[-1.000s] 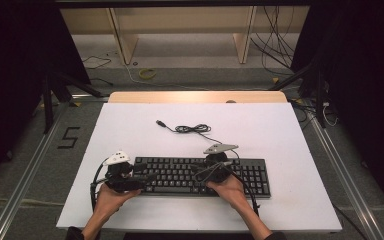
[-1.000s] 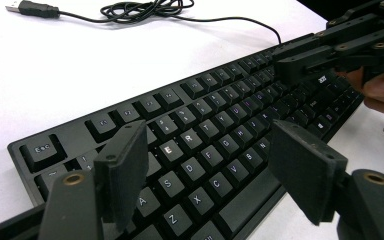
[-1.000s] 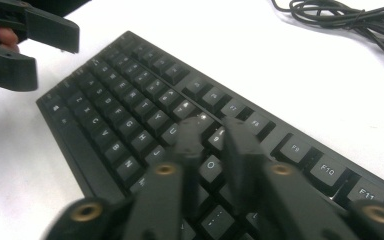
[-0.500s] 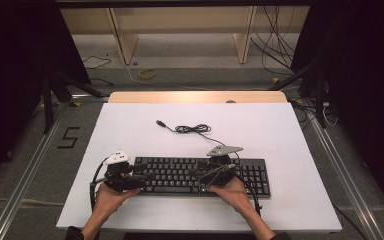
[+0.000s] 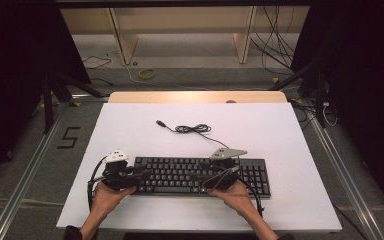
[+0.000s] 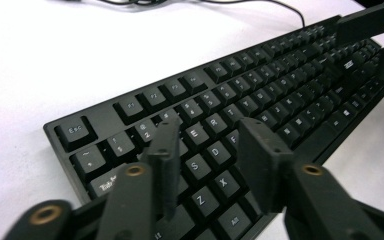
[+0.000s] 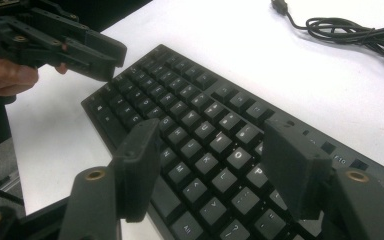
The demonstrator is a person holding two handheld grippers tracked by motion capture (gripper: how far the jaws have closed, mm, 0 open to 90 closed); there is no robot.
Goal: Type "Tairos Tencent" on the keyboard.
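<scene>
L gripper: jaws apart, nothing between them, poised over the W/E/S/D keys at the left end of the black keyboard. R gripper: jaws wide apart, over the K/L/O/P keys toward the right half, nothing clamped. Whether the tips touched the keycaps, couldn't tell. Each held by a hand at the near edge: L hand, R hand. Keyboard lay flat, parallel to the near edge of the white table. Its cable sat coiled behind it, USB plug loose on the tabletop.
</scene>
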